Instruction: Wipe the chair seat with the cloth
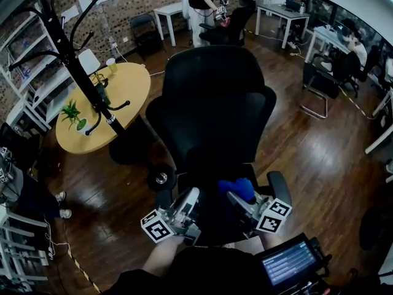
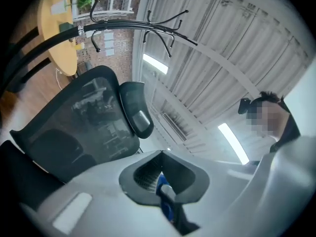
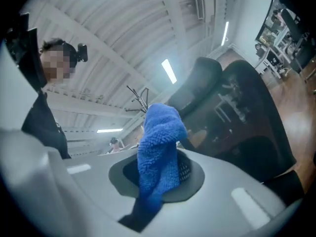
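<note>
Coat stand (image 1: 73, 66) and one round table (image 1: 132, 85) flank the chair (image 1: 212, 103); my right gripper (image 1: 233, 196) pinches one cloth (image 1: 237, 187), left gripper (image 1: 192, 195) closed empty.

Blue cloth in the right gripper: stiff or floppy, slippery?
Likely floppy: the blue cloth bunches and folds over in the right gripper. Probably light, and its fluffy pile looks grippy rather than slippery.

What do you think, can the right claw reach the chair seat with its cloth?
Probably yes. The right claw holds the blue cloth over the chair seat, and nothing seems to lie between them.
</note>
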